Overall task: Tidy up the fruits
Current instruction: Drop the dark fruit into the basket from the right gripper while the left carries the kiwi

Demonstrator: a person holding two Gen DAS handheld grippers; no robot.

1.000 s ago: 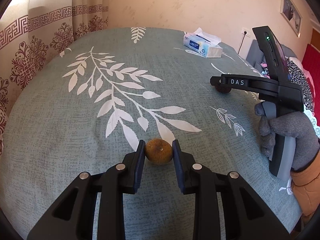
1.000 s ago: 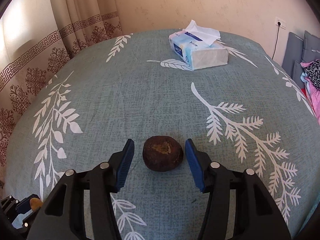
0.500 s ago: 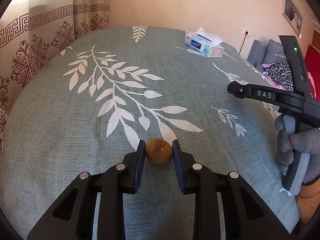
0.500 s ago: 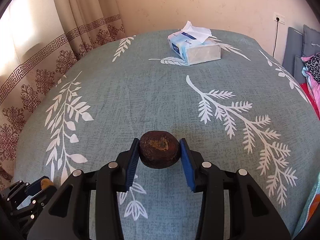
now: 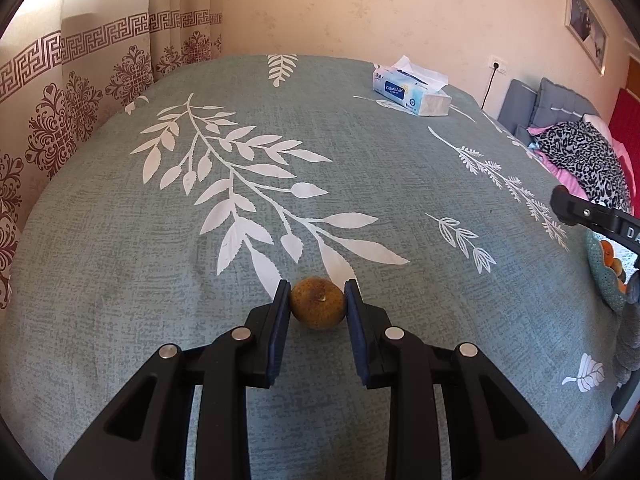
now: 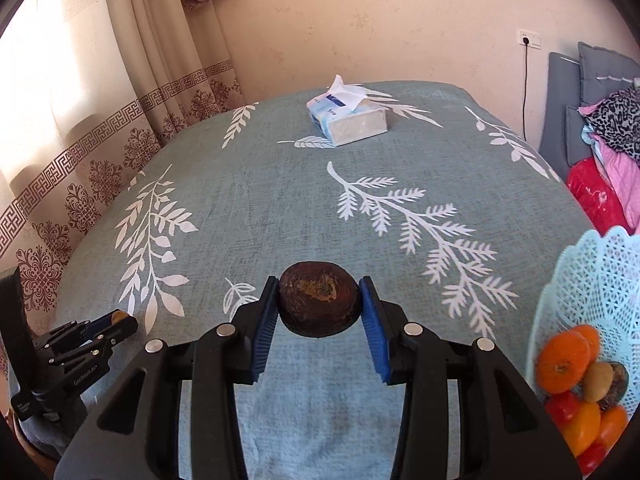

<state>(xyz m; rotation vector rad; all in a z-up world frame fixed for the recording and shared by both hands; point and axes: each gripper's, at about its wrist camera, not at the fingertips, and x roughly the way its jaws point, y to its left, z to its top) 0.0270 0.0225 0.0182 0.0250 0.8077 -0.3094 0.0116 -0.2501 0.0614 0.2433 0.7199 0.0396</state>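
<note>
Fruit-gathering is midway: the right gripper (image 6: 319, 308) holds a dark brown fruit (image 6: 318, 304) lifted above the desk (image 6: 280, 208); next it needs carrying right to the basket (image 6: 592, 280). The left gripper (image 5: 317, 308) seemingly pinches a small yellow-brown fruit (image 5: 317, 307) low over the desk.

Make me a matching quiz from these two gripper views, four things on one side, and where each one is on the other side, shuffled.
Things:
1. dark brown fruit
2. small tan fruit
3. tissue box
4. oranges

Places:
A. in the light blue basket
B. between the left gripper pads
C. far end of the tablecloth
D. between the right gripper pads

Pairs: 1-D, 2-B, 3-C, 4-A
</note>
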